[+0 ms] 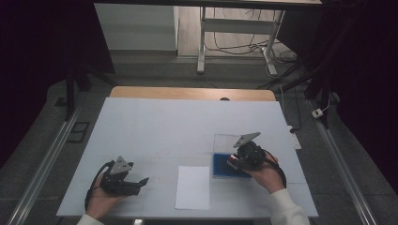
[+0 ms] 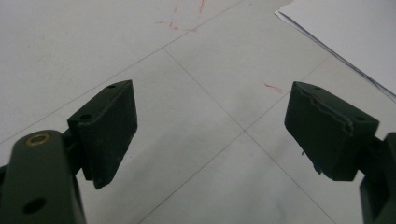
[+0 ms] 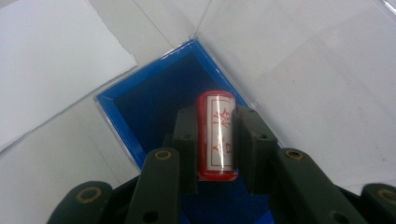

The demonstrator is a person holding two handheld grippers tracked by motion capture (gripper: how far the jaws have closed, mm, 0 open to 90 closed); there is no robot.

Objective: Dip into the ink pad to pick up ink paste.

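I'm keeping my left gripper [image 1: 141, 182] resting on the white desk [image 1: 155, 126], jaws apart with nothing between them. A sheet of paper [image 1: 193, 187] is lying just beside the blue tray [image 3: 121, 100]. My right gripper [image 3: 215, 140] is clamping a red stamp [image 3: 215, 135] over the tray; its lettering is showing in the right gripper view.
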